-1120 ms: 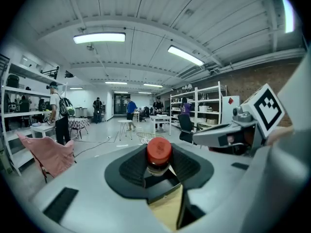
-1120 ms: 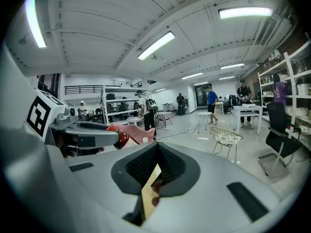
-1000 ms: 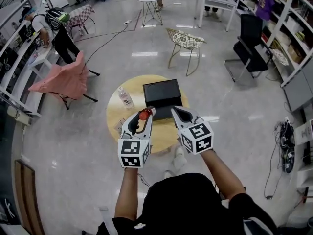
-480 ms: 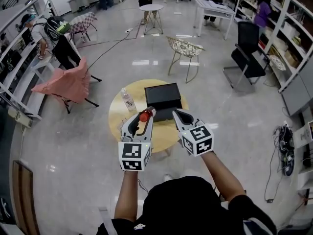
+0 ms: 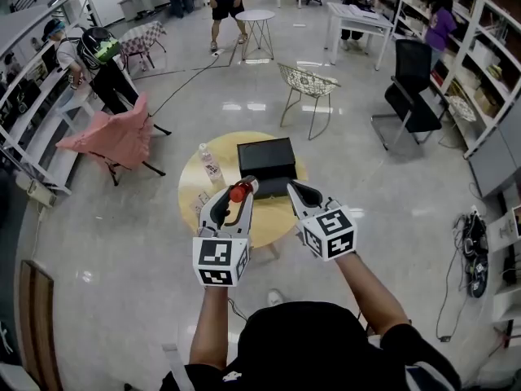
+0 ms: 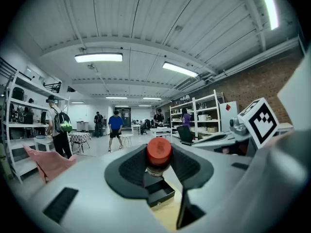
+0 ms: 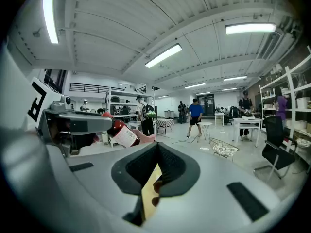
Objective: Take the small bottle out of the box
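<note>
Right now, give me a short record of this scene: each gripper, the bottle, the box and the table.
Left gripper: shut on the small bottle
Right gripper: shut, nothing in it
Small bottle: red cap, held in the air, out of the box
Box: black, on the round table
Also there: clear bottle, left of the box

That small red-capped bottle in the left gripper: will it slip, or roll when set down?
The small bottle is round, so laid on its side on the round table it would probably roll. The left gripper pinches it just under the cap, so it may swing or slip.
</note>
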Demonstrator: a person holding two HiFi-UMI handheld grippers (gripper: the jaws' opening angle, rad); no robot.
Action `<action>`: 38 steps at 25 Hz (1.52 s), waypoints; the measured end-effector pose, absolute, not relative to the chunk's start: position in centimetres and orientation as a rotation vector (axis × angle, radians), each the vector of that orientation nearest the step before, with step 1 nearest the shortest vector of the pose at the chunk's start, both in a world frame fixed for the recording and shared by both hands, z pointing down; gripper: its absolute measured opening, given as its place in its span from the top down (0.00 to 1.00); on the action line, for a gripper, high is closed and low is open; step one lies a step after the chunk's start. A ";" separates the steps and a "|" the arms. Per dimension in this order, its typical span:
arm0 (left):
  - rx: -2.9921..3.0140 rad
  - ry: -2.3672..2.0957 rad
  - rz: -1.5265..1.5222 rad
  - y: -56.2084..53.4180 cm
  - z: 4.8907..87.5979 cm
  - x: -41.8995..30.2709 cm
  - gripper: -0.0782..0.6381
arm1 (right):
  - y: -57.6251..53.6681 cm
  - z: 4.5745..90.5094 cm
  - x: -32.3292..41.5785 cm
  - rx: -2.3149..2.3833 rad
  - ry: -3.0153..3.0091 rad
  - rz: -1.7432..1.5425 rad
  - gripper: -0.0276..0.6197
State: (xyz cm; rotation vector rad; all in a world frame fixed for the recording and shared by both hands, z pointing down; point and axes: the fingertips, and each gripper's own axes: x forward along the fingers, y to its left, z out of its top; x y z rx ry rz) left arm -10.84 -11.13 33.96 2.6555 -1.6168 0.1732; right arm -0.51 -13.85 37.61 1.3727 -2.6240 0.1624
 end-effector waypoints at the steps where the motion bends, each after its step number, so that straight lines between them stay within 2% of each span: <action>1: 2.655 -1.622 0.169 -10.7 33.7 -10.4 0.68 | -13.4 37.4 -0.1 1.372 -2.628 0.160 0.95; 15: 2.655 -1.667 0.138 -3.8 32.1 -4.5 0.68 | -6.8 35.8 5.4 1.348 -2.675 0.124 0.95; 38: 2.634 -1.718 0.143 7.6 31.9 -0.2 0.68 | 4.0 35.2 8.9 1.298 -2.734 0.101 0.95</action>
